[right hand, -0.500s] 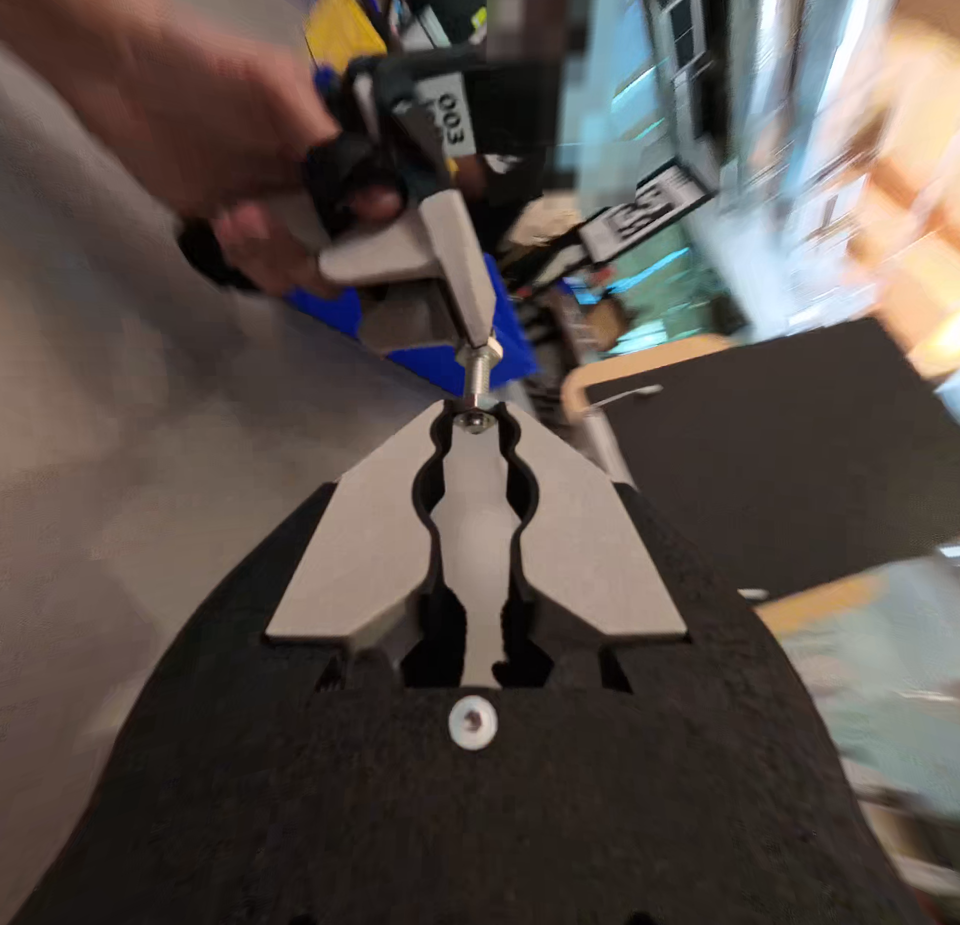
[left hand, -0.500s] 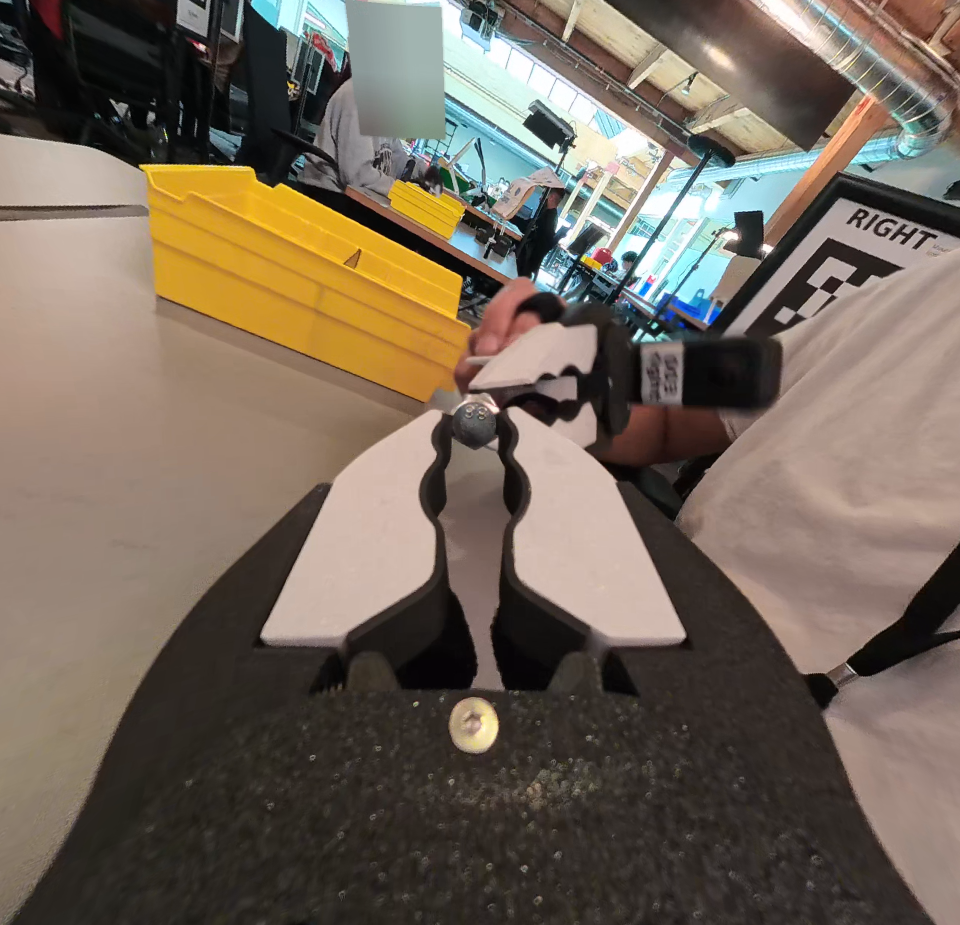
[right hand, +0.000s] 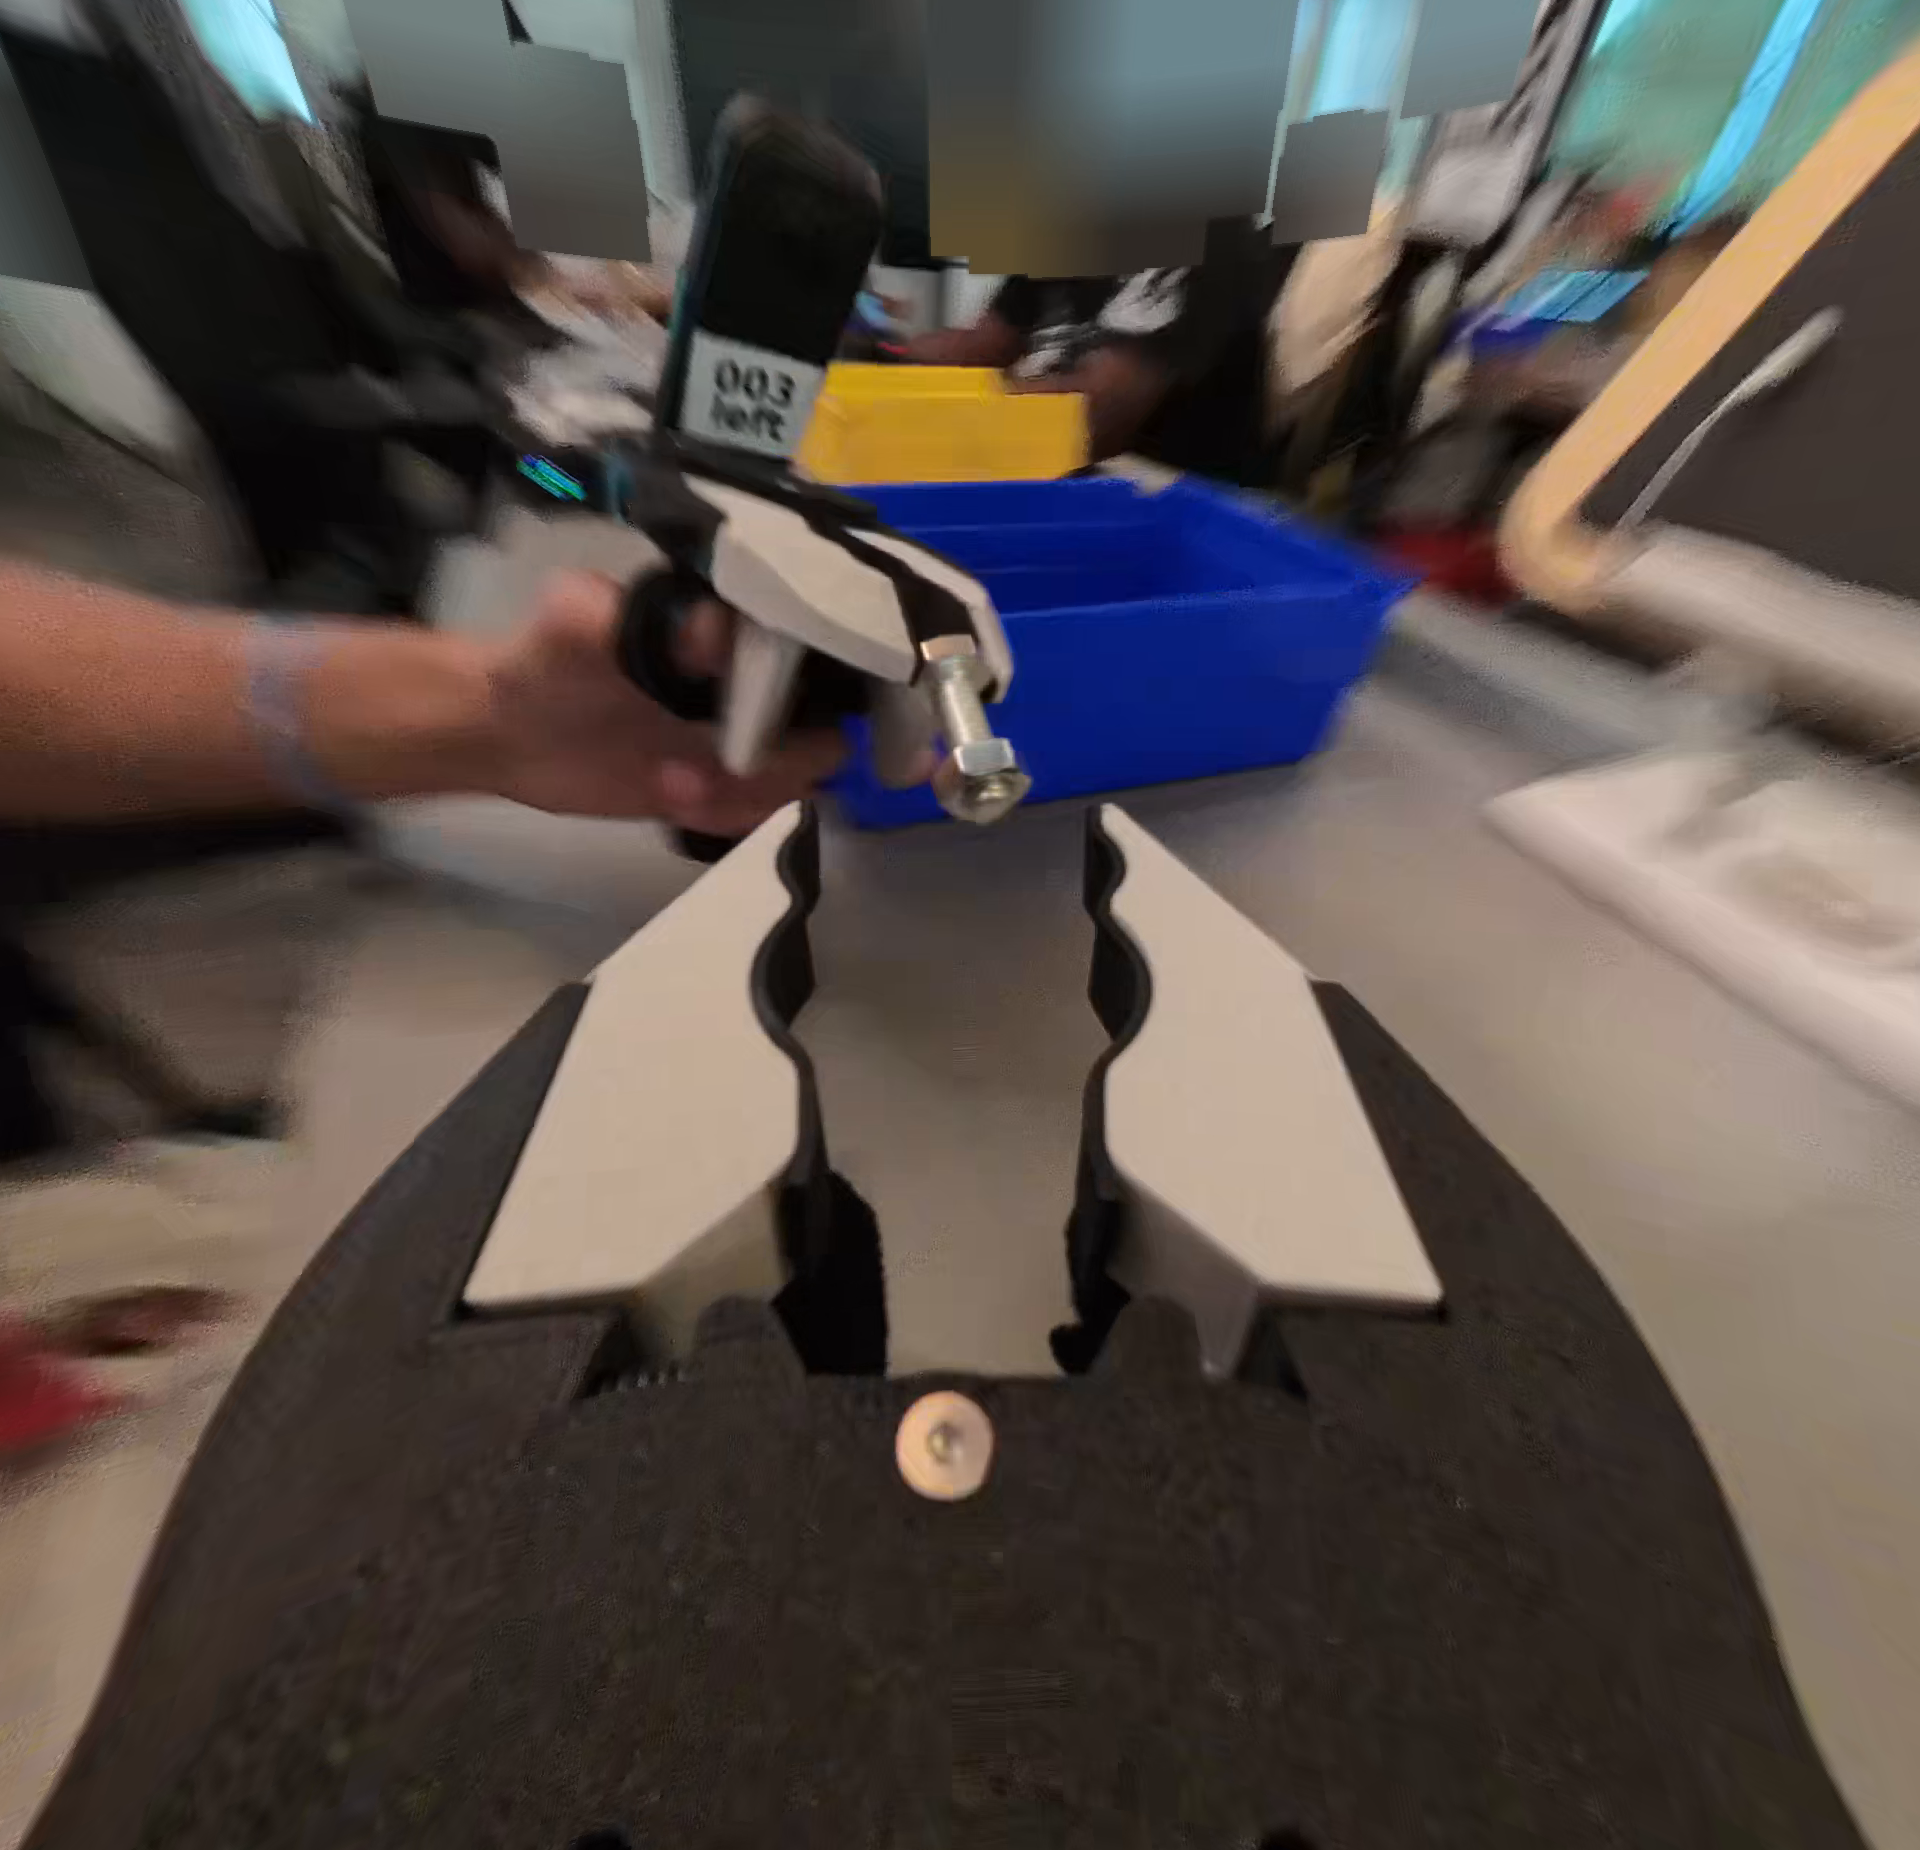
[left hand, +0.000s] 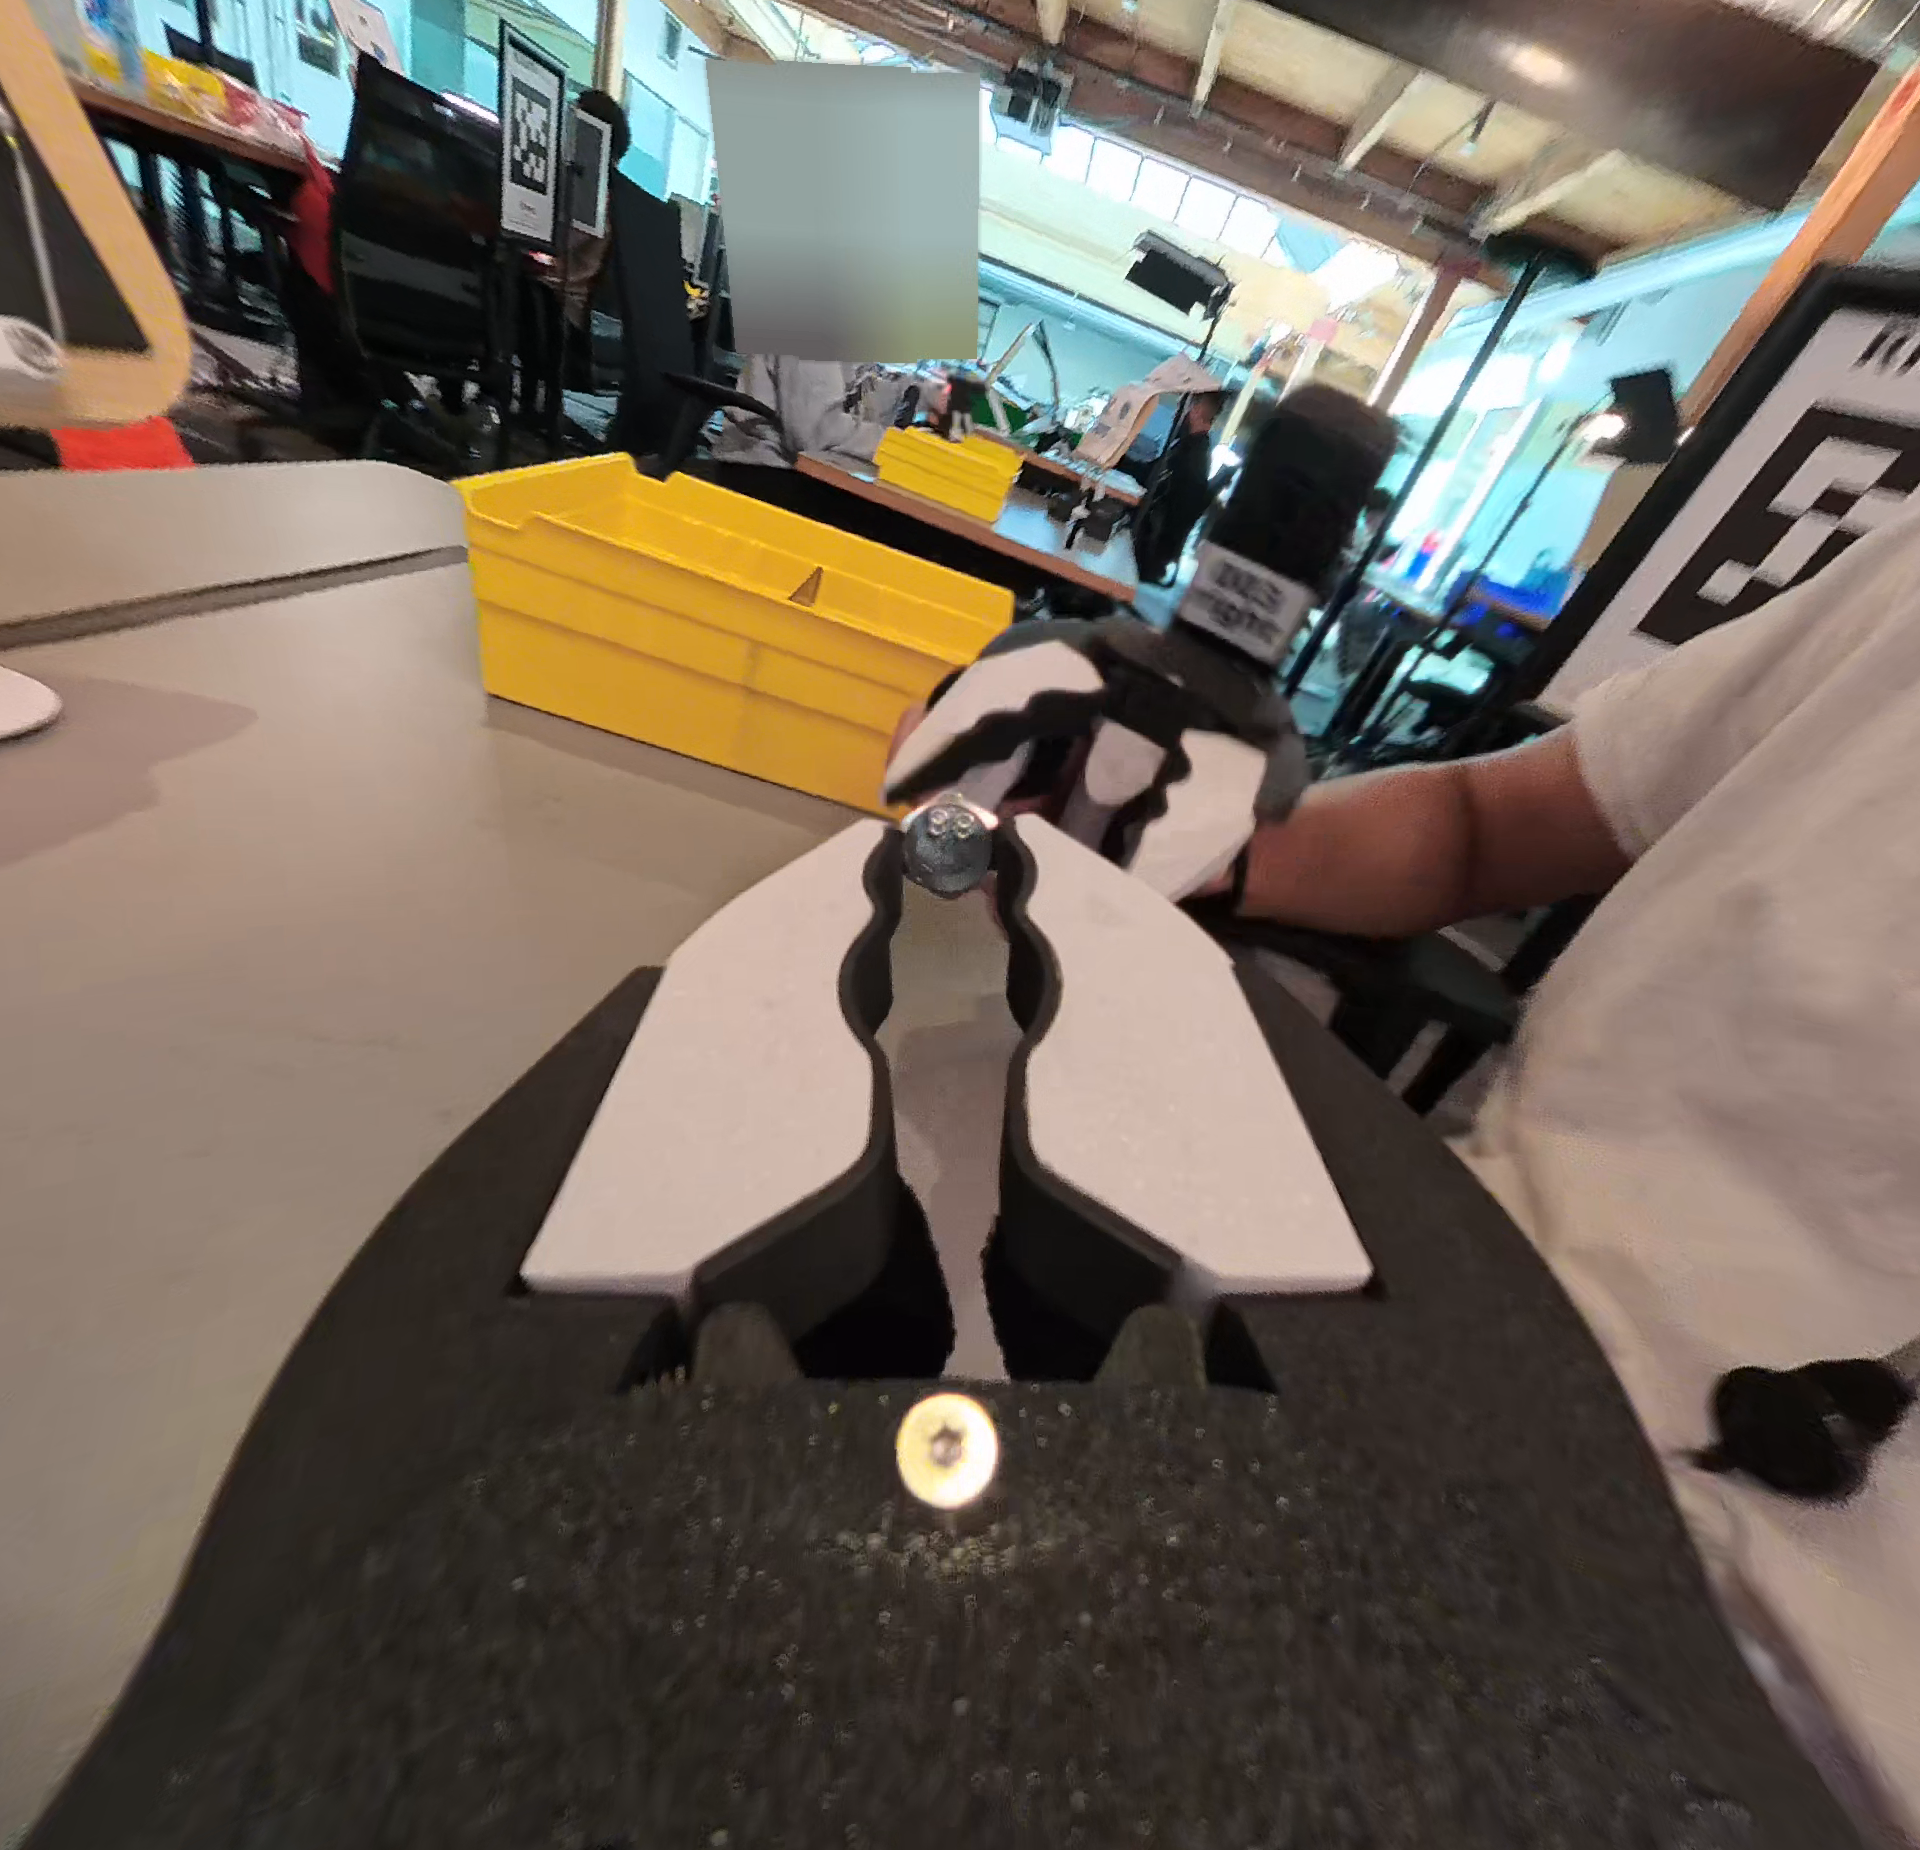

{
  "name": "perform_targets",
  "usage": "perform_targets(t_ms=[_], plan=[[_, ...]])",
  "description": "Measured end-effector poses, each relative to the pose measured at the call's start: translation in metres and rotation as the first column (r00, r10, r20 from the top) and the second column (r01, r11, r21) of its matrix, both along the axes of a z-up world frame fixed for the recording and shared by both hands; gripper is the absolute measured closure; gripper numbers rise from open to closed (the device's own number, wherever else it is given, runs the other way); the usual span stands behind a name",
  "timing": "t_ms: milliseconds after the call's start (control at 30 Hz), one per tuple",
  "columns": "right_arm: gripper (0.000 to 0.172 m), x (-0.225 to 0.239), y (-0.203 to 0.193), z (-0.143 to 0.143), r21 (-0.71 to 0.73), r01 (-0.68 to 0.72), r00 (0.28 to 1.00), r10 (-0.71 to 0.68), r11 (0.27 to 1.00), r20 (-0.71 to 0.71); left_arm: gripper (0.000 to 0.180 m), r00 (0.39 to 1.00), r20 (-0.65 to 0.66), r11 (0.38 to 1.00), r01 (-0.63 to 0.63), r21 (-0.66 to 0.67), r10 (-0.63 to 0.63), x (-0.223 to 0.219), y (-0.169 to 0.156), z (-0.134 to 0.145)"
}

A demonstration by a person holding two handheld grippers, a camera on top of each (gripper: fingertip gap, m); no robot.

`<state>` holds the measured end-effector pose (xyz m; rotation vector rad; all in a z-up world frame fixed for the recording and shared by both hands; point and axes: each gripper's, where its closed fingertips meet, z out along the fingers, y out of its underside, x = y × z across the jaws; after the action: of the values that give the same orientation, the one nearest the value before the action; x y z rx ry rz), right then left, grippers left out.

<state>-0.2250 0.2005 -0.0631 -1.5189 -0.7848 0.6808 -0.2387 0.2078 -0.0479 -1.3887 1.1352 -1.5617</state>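
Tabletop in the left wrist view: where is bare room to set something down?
Free: the grey tabletop left of the left gripper, before the yellow plastic bin. Crowded: right, where the right gripper and forearm meet the silver bolt.

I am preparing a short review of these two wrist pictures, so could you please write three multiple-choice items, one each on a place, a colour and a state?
1. Where does the nut sit?
A. on the bolt's free end
B. in the blue bin
C. on the table

2. What colour is the bin beyond the left claw?
A. red
B. yellow
C. green

3. How does the right claw stand?
A. shut on the nut
B. shut on the bolt's head
C. open, gripping nothing

Key: 1 A, the nut is threaded at the tip of the bolt; 2 B, its walls are yellow; 3 C, its fingers stand wide apart.
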Motion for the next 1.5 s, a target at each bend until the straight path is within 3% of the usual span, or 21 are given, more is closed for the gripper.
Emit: perform_targets(t_ms=[33, 100, 167, 200, 233, 300, 433, 567, 700, 767, 833, 900, 1000, 1033, 1067, 1167, 1233, 1300, 1367, 1433, 1500], plan=[[0.125, -0.004, -0.003, -0.004, -0.179, -0.115, 0.986, 0.091, 0.977, -0.136, 0.164, 1.000, -0.010, 0.999, -0.011, 0.040, 0.012, 0.000, 0.001, -0.002], [0.119, -0.008, -0.005, -0.009, -0.460, -0.369, 0.887, 0.160, 0.808, -0.432, 0.164, 1.000, -0.019, 0.994, -0.023, 0.107, 0.025, 0.000, 0.000, -0.005], [0.125, -0.004, -0.006, 0.003, -0.499, -0.633, 0.684, 0.124, 0.592, -0.719, 0.164, 1.000, -0.013, 0.989, -0.024, 0.147, 0.026, 0.001, -0.002, -0.004], [0.133, 0.001, -0.004, 0.008, -0.467, -0.708, 0.591, 0.082, 0.529, -0.803, 0.164, 1.000, -0.008, 0.987, -0.022, 0.158, 0.023, 0.001, -0.004, -0.003], [0.138, 0.004, -0.002, 0.008, -0.453, -0.736, 0.548, 0.049, 0.503, -0.835, 0.164, 1.000, -0.005, 0.986, -0.019, 0.166, 0.020, 0.002, -0.006, -0.002], [0.138, 0.002, -0.001, 0.004, -0.459, -0.733, 0.551, 0.041, 0.502, -0.834, 0.164, 1.000, -0.009, 0.984, -0.018, 0.175, 0.020, 0.002, -0.007, -0.002], [0.155, -0.003, -0.002, 0.000, -0.493, -0.665, 0.633, 0.073, 0.561, -0.770, 0.164, 1.000, -0.012, 0.986, -0.018, 0.165, 0.020, 0.003, -0.006, -0.004], [0.155, 0.000, 0.001, 0.004, -0.449, -0.522, 0.738, 0.120, 0.726, -0.664, 0.164, 1.000, -0.010, 0.989, -0.015, 0.147, 0.017, 0.003, -0.005, -0.004], [0.155, 0.000, -0.004, 0.010, -0.155, -0.227, 0.952, 0.185, 0.961, -0.246, 0.164, 0.998, 0.015, 0.998, 0.053, 0.020, -0.054, 0.002, -0.011, 0.002], [0.155, 0.002, -0.007, 0.008, 0.110, -0.097, 0.994, 0.090, 0.989, 0.069, 0.164, 0.995, 0.025, 0.993, 0.102, -0.067, -0.101, 0.003, -0.015, 0.003], [0.155, 0.004, -0.009, 0.010, 0.393, -0.027, 0.951, -0.097, 0.919, 0.293, 0.164, 0.991, 0.037, 0.986, 0.134, -0.098, -0.131, 0.004, -0.019, 0.003], [0.155, 0.006, -0.011, 0.011, 0.663, -0.051, 0.822, -0.346, 0.747, 0.453, 0.164, 0.987, 0.037, 0.980, 0.160, -0.116, -0.157, 0.004, -0.021, 0.003], [0.155, 0.007, -0.012, 0.017, 0.891, -0.228, 0.565, -0.692, 0.391, 0.449, 0.164, 0.983, 0.039, 0.975, 0.181, -0.130, -0.177, 0.003, -0.023, 0.003], [0.155, 0.007, -0.011, 0.017, 0.904, -0.245, 0.543, -0.723, 0.350, 0.427, 0.164, 0.983, 0.041, 0.973, 0.182, -0.139, -0.178, 0.003, -0.023, 0.003], [0.155, 0.007, -0.010, 0.015, 0.902, -0.233, 0.548, -0.717, 0.364, 0.431, 0.164, 0.984, 0.036, 0.974, 0.177, -0.141, -0.174, 0.003, -0.022, 0.002], [0.147, 0.009, -0.008, 0.016, 0.855, -0.116, 0.669, -0.597, 0.505, 0.443, 0.164, 0.988, 0.039, 0.979, 0.154, -0.131, -0.150, 0.002, -0.018, 0.003], [0.137, 0.009, -0.009, 0.015, 0.750, -0.026, 0.793, -0.443, 0.660, 0.417, 0.164, 0.992, 0.048, 0.987, 0.119, -0.110, -0.114, -0.001, -0.012, 0.006], [0.135, 0.005, -0.008, 0.004, 0.510, 0.007, 0.914, -0.213, 0.860, 0.346, 0.164, 0.996, 0.057, 0.994, 0.072, -0.081, -0.068, -0.005, -0.005, 0.009], [0.135, 0.000, -0.003, -0.010, 0.156, -0.018, 0.984, -0.010, 0.988, 0.178, 0.164, 0.998, 0.062, 0.999, 0.031, -0.040, -0.029, -0.008, 0.001, 0.011], [0.134, -0.007, -0.006, -0.018, -0.197, -0.168, 0.985, 0.154, 0.966, -0.082, 0.164, 0.998, 0.059, 1.000, -0.002, 0.008, 0.002, -0.009, 0.004, 0.010], [0.132, -0.008, -0.006, -0.009, -0.414, -0.364, 0.892, 0.185, 0.834, -0.412, 0.164, 0.998, 0.054, 0.998, -0.024, 0.061, 0.021, -0.008, 0.005, 0.008]])
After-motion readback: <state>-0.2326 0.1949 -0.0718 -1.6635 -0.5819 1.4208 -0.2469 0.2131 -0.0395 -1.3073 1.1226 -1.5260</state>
